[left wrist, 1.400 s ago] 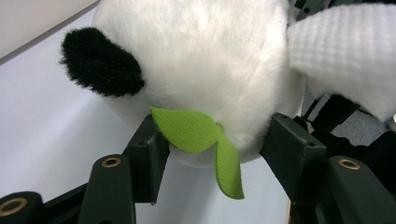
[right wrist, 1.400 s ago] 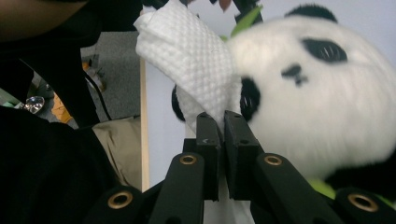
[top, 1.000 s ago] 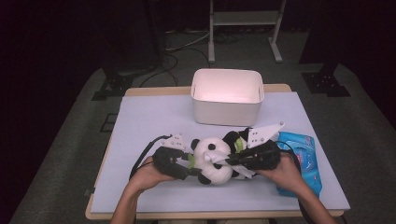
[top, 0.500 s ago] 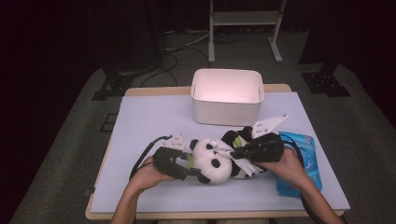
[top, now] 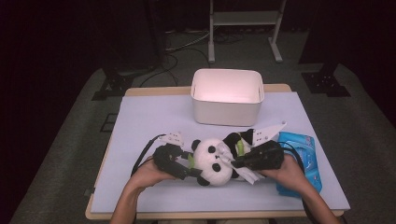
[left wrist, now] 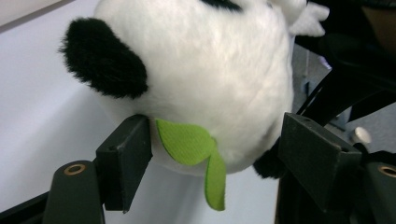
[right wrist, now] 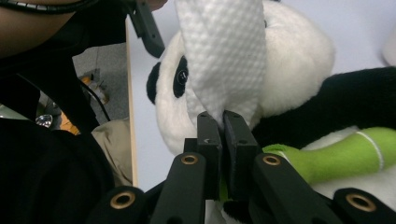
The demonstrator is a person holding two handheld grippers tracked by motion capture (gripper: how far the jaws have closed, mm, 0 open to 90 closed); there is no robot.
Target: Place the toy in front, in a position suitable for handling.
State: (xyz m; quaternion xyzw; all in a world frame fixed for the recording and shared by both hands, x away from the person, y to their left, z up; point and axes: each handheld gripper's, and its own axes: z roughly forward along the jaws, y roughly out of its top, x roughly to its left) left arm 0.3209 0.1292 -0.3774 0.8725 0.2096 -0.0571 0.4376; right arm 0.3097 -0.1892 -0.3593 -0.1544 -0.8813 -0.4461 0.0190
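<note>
Now | left claw (left wrist: 212,154): just opened, astride plush panda (left wrist: 205,79) | right claw (right wrist: 223,133): clamped on white wipe (right wrist: 222,51)

No readable text, label, brand, number or sign found, print on the blue pack (top: 299,161) right of the panda (top: 212,161) too small to be read

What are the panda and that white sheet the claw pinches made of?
The panda looks like soft plush: fuzzy pile, felt-like green leaf. The white sheet seems to be a wet wipe or paper towel: dimpled, embossed, limp. The right claw pinches it.
</note>
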